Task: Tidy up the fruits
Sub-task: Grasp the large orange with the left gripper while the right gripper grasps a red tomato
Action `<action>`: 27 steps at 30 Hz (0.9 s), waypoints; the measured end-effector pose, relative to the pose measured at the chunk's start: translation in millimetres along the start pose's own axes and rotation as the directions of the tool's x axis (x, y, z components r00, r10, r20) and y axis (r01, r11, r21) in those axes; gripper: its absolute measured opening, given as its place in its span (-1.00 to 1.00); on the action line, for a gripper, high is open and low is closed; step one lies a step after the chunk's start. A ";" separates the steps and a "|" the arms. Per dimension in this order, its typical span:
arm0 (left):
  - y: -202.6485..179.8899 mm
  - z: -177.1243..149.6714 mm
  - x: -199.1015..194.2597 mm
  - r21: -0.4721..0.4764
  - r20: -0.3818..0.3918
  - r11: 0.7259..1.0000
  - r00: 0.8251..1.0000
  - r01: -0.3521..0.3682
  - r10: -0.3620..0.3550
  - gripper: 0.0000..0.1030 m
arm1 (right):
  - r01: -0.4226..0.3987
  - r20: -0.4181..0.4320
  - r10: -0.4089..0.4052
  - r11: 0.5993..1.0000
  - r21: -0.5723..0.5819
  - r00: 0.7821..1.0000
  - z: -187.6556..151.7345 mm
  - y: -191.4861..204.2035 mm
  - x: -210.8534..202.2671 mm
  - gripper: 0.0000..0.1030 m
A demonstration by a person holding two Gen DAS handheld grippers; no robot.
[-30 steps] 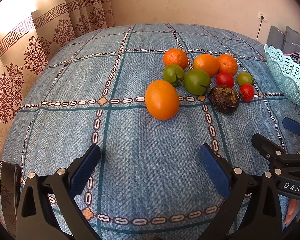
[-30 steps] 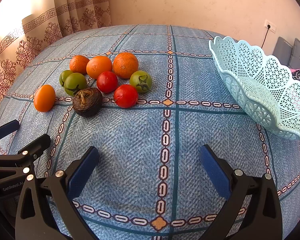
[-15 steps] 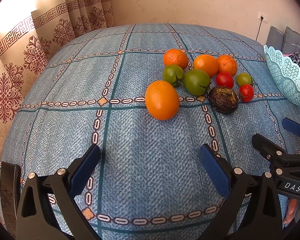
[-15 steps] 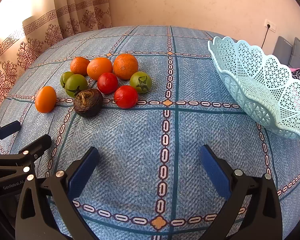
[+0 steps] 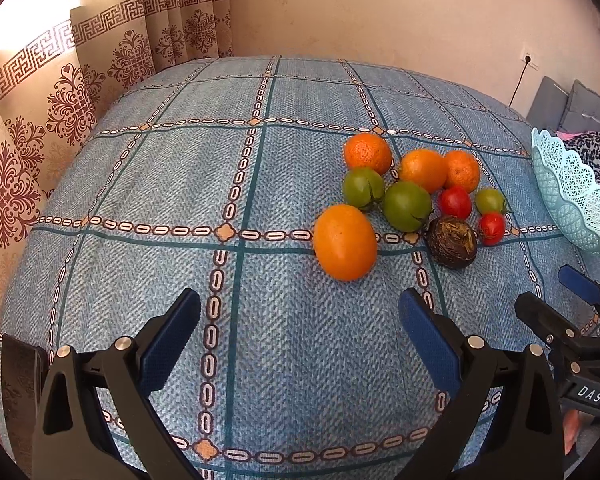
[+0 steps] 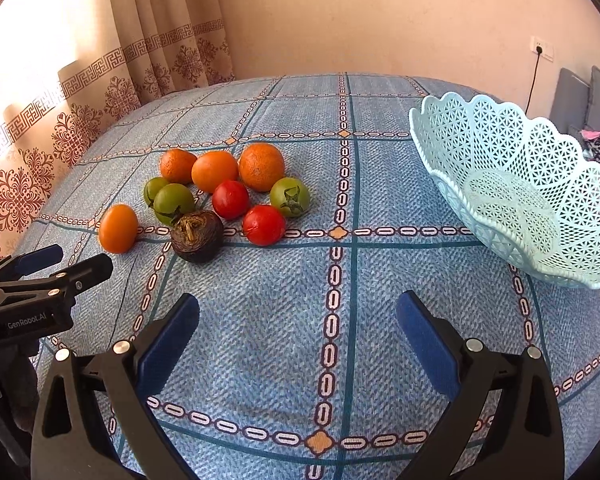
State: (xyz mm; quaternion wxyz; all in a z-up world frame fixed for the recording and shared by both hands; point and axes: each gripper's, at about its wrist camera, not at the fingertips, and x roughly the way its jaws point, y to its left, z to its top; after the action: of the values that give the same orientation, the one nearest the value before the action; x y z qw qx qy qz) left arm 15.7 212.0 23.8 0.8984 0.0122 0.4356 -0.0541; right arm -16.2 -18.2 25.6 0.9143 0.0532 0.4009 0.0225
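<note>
Left wrist view, nearest part: holding the left claw (image 5: pixel 299 304) spread wide just above the blue-checked tabletop (image 5: pixel 148 184), pinching nothing. Holding the right claw (image 6: pixel 297 304) spread in the same way in the right wrist view, also gripping nothing, beside the left one.

Finding a little ahead of the left claw the oval orange fruit (image 5: pixel 345 242), lying at the near-left edge of the group, and to its right the dark brown fruit (image 5: pixel 452 242) with a dry stalk. Finding behind these the two bigger green tomatoes (image 5: pixel 407 206), close together, then the two red tomatoes (image 5: pixel 455 202) and the small green tomato (image 5: pixel 490 200). Finding farthest in the group the three oranges (image 5: pixel 423 170), sitting in a row, very near to each other.

Looking to the right side: the pale blue lattice basket (image 6: pixel 500 152) standing well apart from the fruits, with nothing inside. Farther behind, only the patterned curtain (image 5: pixel 80 100) and the plain wall.

Judging the step: probably only beginning, approaching for a first pick, since not one fruit is in the basket yet. Expecting the next move to need lowering one spread claw around a near fruit, most likely the oval orange one or the dark brown one, centring it between the pads, pressing gently to avoid rolling or bruising, then carrying it over to the basket.
</note>
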 end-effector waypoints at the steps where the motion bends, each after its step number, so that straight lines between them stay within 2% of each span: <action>1: -0.3 3.1 0.4 0.003 0.004 1.000 1.000 -0.002 0.002 0.95 | -0.003 0.006 0.003 1.000 -0.004 1.000 1.8 0.8 -1.5 0.90; 4: -3.1 9.3 2.7 0.019 0.016 1.000 1.000 -0.012 0.011 0.95 | -0.016 0.015 0.016 1.000 -0.019 1.000 6.9 6.4 -2.9 0.88; 8: -4.8 15.2 9.2 0.026 0.015 1.000 1.000 -0.007 0.007 0.93 | -0.024 0.011 0.025 0.999 -0.024 1.000 17.8 13.5 1.8 0.71; 14: -4.1 17.8 20.4 0.027 0.009 1.000 1.000 0.006 -0.006 0.68 | -0.037 -0.010 0.036 0.999 -0.021 0.999 23.8 17.2 14.7 0.45; 20: -3.8 19.7 24.9 0.023 0.020 0.999 0.999 0.038 -0.039 0.33 | -0.052 -0.022 0.052 0.998 -0.023 0.998 23.7 16.9 22.0 0.27; 27: -7.6 16.9 21.4 0.042 0.052 0.995 0.995 0.086 -0.089 -0.28 | -0.047 -0.036 0.046 0.999 -0.023 0.998 31.5 23.2 35.3 0.11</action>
State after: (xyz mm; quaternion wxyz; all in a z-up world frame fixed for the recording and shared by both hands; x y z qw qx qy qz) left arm 41.2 201.4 17.7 0.9062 0.0095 0.4101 -0.1023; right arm 30.9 5.4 23.6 0.9069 0.0513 0.4153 0.0492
